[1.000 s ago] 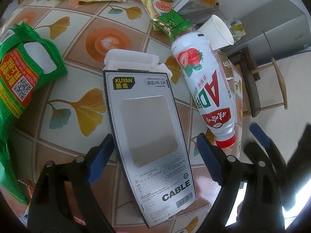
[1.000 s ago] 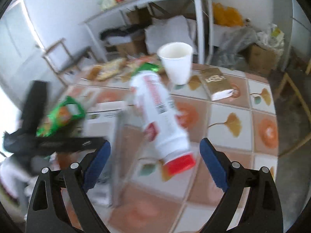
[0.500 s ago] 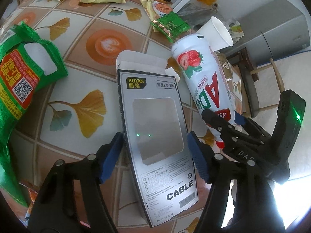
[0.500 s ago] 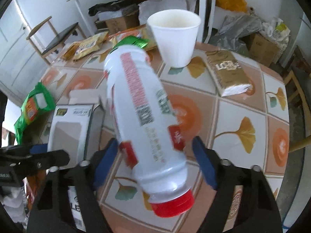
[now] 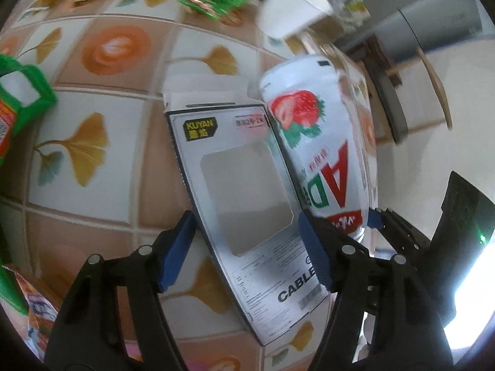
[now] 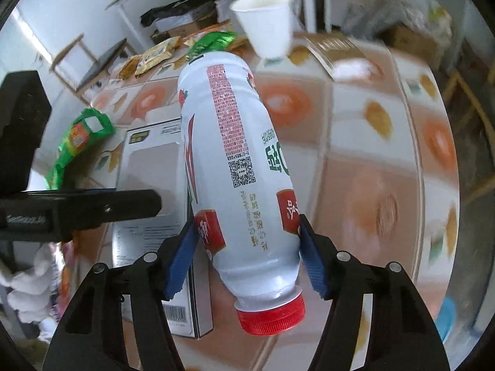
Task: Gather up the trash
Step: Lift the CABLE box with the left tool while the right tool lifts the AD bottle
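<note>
A white strawberry drink bottle (image 6: 241, 167) with a red cap lies tilted off the tiled table. My right gripper (image 6: 247, 256) is shut on its lower body near the cap; both blue pads touch it. The bottle also shows in the left wrist view (image 5: 321, 148). A grey and white cable box (image 5: 244, 198) lies flat on the table. My left gripper (image 5: 247, 253) has closed onto the box's two long edges. The box also shows in the right wrist view (image 6: 148, 191), beside the bottle.
A white paper cup (image 6: 269, 24) stands behind the bottle. A green bag (image 6: 77, 139) lies at the left. Several snack wrappers (image 5: 213, 0) lie at the table's far side. A gold packet (image 6: 334, 49) lies at the right. Chairs and boxes stand beyond the table.
My right gripper moved in and closed on the bottle, lifting its cap end. My left gripper advanced and narrowed onto the cable box.
</note>
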Available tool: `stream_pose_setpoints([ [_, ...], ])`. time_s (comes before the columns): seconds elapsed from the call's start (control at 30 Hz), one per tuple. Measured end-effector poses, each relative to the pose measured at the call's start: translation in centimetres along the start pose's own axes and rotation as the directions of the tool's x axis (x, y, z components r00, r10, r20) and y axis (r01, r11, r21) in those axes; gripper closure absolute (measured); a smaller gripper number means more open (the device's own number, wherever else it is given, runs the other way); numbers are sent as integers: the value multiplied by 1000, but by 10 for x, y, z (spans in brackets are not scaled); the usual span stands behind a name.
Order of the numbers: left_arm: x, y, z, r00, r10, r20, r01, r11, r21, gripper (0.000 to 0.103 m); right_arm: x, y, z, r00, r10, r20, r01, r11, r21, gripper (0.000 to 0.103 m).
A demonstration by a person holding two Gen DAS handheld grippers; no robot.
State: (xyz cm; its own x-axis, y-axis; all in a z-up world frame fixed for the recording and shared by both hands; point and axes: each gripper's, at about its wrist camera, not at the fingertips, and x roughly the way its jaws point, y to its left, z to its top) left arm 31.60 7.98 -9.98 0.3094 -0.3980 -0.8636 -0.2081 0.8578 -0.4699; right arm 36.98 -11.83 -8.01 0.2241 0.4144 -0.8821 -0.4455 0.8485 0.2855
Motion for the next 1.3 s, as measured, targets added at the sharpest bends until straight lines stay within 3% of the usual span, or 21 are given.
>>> stream_pose_setpoints([
  [0.07,2,-10,-8,1000,-6,-16,7,1000,29,39,-10,-7,-20,999,37,2,-37,998,53,42],
  [0.2,4,-37,-29,999,11,-43,-5,992,125,36,-28,-14,-61,999,38,10,-39,991,130,43],
  [0.33,4,-61,-64,997,2,-80,15,975,222,28,-46,-20,-116,991,129,37,-135,958,251,44],
  [0.47,-1,-63,-95,994,-17,-108,43,969,245,28,-59,-12,-168,979,188,73,-202,923,327,45],
  [0.6,-7,-64,-118,996,-16,-92,39,966,255,26,-73,-10,-198,982,143,122,-179,904,388,45],
  [0.77,-15,-78,-131,999,49,0,-46,951,306,20,-88,-27,-207,985,22,169,-100,879,467,45],
  [1.13,5,-106,-150,986,157,55,-166,903,395,19,-87,-34,-211,985,8,172,-92,869,487,44],
  [1.3,16,-106,-159,979,196,52,-199,876,440,19,-92,-37,-214,987,-19,162,-60,878,474,39],
])
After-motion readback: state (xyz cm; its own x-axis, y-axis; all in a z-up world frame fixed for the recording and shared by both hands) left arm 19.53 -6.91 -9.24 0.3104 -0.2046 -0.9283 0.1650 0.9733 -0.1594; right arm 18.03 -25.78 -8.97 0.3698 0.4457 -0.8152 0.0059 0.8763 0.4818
